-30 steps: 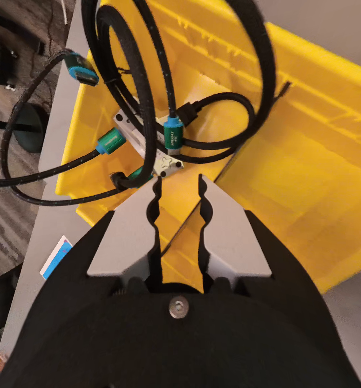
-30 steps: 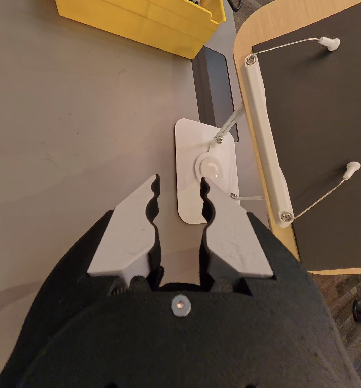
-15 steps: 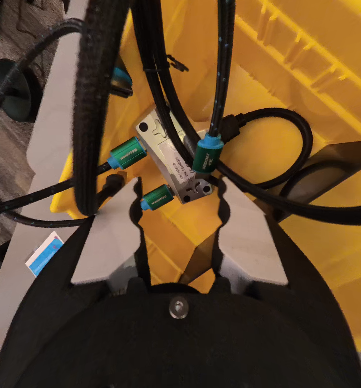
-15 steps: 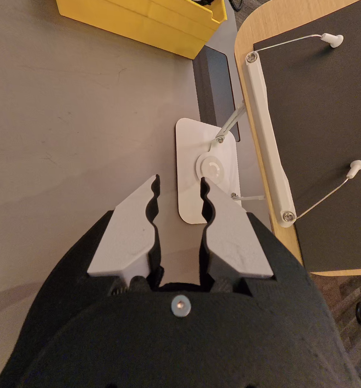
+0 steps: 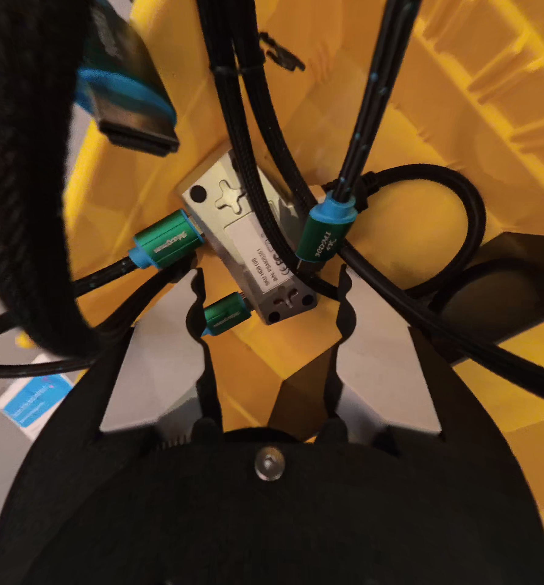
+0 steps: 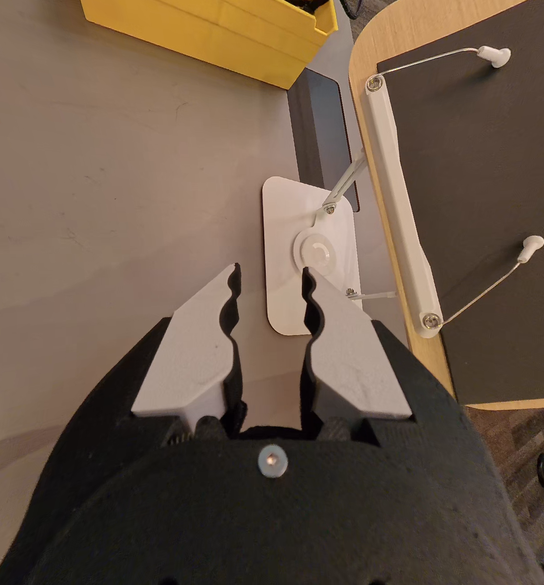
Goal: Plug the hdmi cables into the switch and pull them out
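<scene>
In the left wrist view a silver HDMI switch [image 5: 248, 247] lies in a yellow bin [image 5: 454, 95], underside up. Green-and-blue HDMI plugs sit at its left side: one upper [image 5: 166, 240], one lower [image 5: 224, 313]. A third plug [image 5: 324, 234] hangs at its right side. A loose plug [image 5: 128, 95] dangles close to the camera. Black braided cables [image 5: 254, 126] cross over the switch. My left gripper [image 5: 270, 275] is open, its tips either side of the switch's near end. My right gripper [image 6: 270, 269] is open and empty over the grey table [image 6: 106, 158].
A white stand base [image 6: 296, 253] with a white arm [image 6: 397, 205] lies just past my right gripper. A wooden board with a dark mat [image 6: 486, 190] is at the right. The yellow bin also shows in the right wrist view [image 6: 216, 34]. A blue-and-white card [image 5: 33, 402] lies beside the bin. The tips of one gripper are about 45 cm away from the tips of the other. The right tips stand about 20 cm off the white stand base [image 6: 296, 253].
My left gripper has moved down into the bin toward the switch and opened wider. The right gripper has barely moved.
</scene>
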`<action>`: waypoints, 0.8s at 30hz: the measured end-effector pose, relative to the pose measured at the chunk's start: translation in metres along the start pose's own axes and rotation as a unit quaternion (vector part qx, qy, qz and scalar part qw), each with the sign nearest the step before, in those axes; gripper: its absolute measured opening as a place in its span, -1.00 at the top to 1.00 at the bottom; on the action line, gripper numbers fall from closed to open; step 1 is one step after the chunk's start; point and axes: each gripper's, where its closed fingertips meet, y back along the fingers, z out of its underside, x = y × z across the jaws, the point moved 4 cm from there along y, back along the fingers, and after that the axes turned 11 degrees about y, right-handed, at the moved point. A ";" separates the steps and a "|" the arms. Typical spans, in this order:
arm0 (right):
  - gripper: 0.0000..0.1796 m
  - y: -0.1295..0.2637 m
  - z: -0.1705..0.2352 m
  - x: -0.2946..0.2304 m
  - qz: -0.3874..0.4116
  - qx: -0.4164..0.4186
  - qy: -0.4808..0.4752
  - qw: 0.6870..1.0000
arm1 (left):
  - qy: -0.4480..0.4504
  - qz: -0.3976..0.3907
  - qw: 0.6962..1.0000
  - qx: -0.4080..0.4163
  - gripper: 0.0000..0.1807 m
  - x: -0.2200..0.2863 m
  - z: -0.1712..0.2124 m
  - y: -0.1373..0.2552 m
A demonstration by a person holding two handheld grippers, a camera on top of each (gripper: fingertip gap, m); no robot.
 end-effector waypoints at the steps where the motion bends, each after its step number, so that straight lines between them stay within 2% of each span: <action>1: 0.59 0.000 0.000 0.000 0.000 0.001 0.000 1.000 | 0.009 0.010 1.000 -0.010 0.08 0.002 0.002 -0.005; 3: 0.59 0.000 0.000 0.000 0.000 0.001 0.000 1.000 | 0.026 0.020 0.999 -0.022 0.06 0.004 0.003 -0.014; 5: 0.59 0.000 0.000 0.000 0.000 0.001 -0.001 1.000 | 0.025 0.027 0.999 -0.028 0.19 0.005 0.002 -0.014; 11: 0.59 -0.002 0.000 -0.001 -0.003 -0.001 0.001 1.000 | 0.034 0.014 0.999 -0.033 0.36 0.005 0.000 -0.015; 24: 0.59 0.000 0.003 0.001 0.000 0.001 -0.003 1.000 | 0.019 -0.035 0.999 0.013 0.37 -0.004 0.001 0.003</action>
